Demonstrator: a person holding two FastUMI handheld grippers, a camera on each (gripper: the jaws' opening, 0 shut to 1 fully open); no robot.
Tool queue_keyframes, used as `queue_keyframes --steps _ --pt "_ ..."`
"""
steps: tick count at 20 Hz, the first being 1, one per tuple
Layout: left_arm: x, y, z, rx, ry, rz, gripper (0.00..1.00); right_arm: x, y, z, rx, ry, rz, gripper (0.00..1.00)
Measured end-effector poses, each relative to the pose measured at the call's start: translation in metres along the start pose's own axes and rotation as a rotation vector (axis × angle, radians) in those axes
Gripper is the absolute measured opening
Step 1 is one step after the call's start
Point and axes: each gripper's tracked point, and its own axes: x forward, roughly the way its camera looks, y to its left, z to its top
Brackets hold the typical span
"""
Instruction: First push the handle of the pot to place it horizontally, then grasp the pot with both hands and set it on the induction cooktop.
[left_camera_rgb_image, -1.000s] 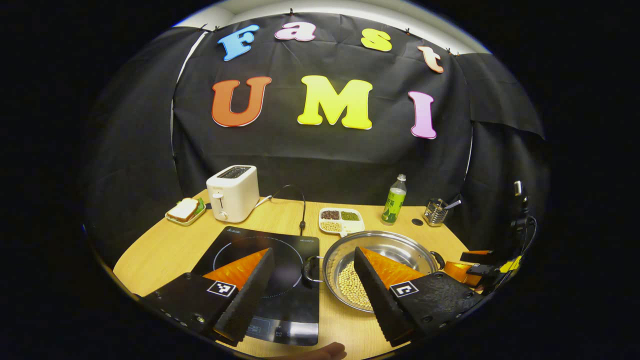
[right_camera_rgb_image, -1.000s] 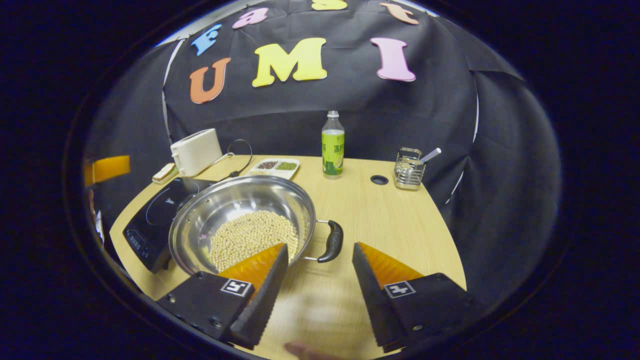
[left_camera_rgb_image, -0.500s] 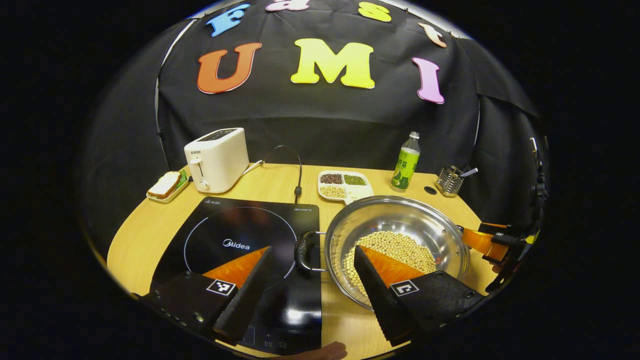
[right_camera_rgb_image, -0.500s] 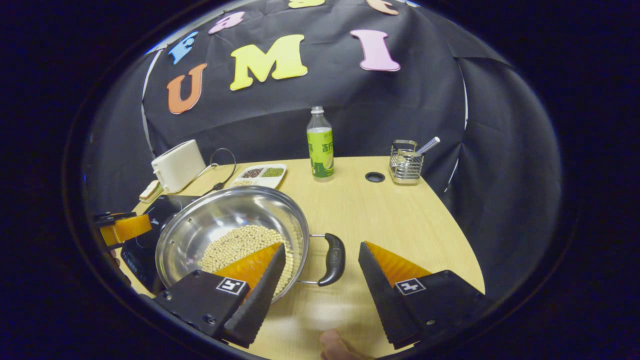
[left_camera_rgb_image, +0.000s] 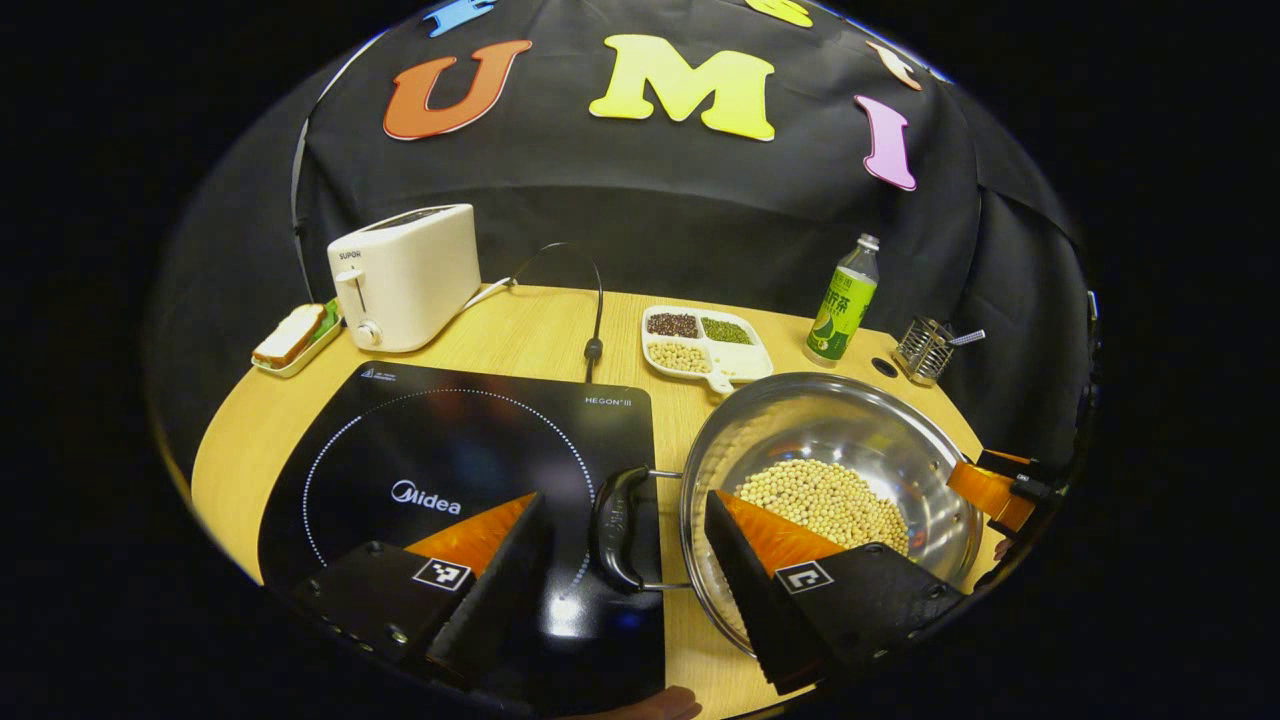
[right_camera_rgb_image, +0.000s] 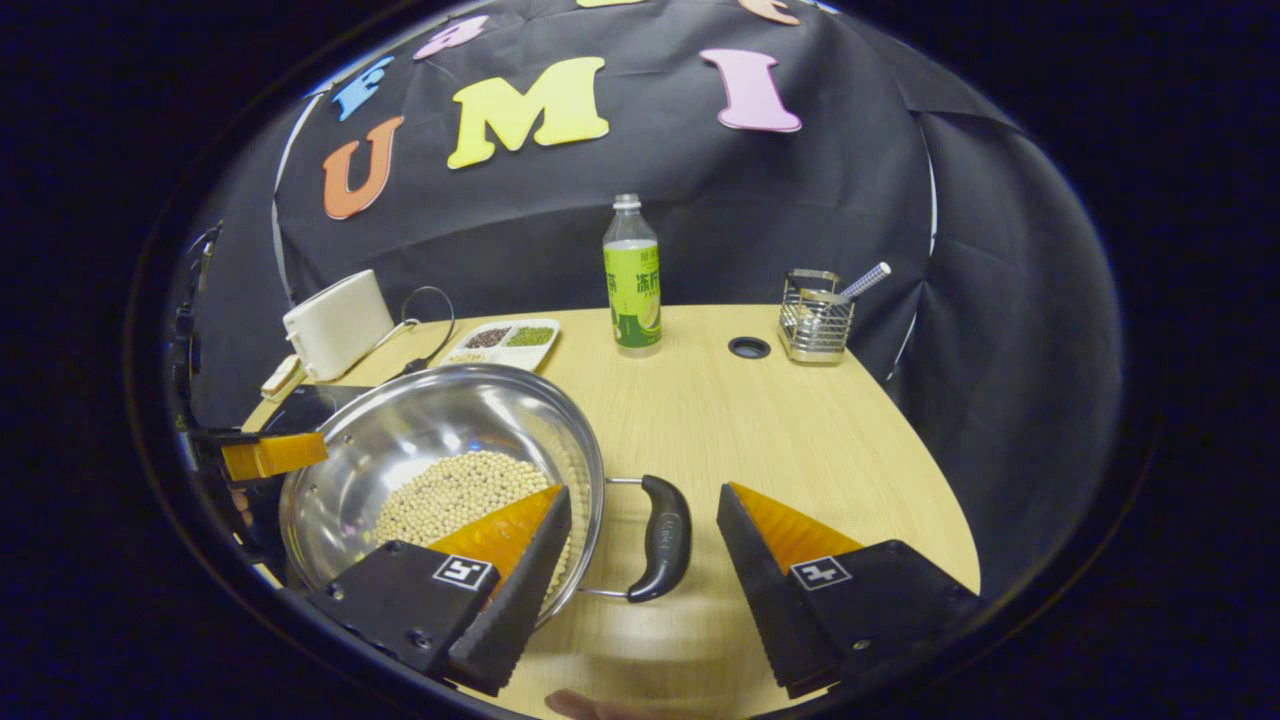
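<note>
Both grippers are bracketing the 2 side handles of the pot (left_camera_rgb_image: 830, 480), with the lift not yet begun. The steel pot, part-filled with pale beans (right_camera_rgb_image: 455, 495), is sitting on the wooden table (right_camera_rgb_image: 760, 430), just to the right of the induction cooktop (left_camera_rgb_image: 450, 470). In the left gripper view, the left gripper (left_camera_rgb_image: 625, 555) is holding its jaws spread, the black left handle (left_camera_rgb_image: 612, 525) lying between the fingers with gaps on both sides. In the right gripper view, the right gripper (right_camera_rgb_image: 645, 545) is likewise spread around the right handle (right_camera_rgb_image: 665, 535) — neither finger is pressing on it.

Judged from this, both handles are already lying level, so the pushing step appears done; closing, lifting and setting down are remaining.

The left handle is overhanging the cooktop's right edge, so the transfer looks short. The glass surface is bare. A divided dish (left_camera_rgb_image: 705, 340), a bottle (right_camera_rgb_image: 632, 275) and a toaster (left_camera_rgb_image: 405, 275) are standing farther back, well apart from the path.
</note>
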Motion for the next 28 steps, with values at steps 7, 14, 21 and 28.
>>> queue_keyframes --steps 7,14,21,28 --pt "0.006 -0.003 0.002 0.046 -0.006 0.011 0.79 0.016 0.002 -0.008 -0.013 0.043 0.005 0.91" --pt "0.005 -0.012 -0.001 0.043 0.015 -0.004 0.61 0.012 0.003 -0.014 0.041 0.091 -0.011 0.67" --pt "-0.029 -0.019 -0.010 0.066 0.000 0.016 0.54 -0.017 0.001 -0.026 0.085 0.126 0.010 0.64" --pt "-0.088 -0.027 0.010 0.047 -0.076 0.017 0.54 -0.080 0.004 -0.003 0.059 0.059 0.011 0.64"
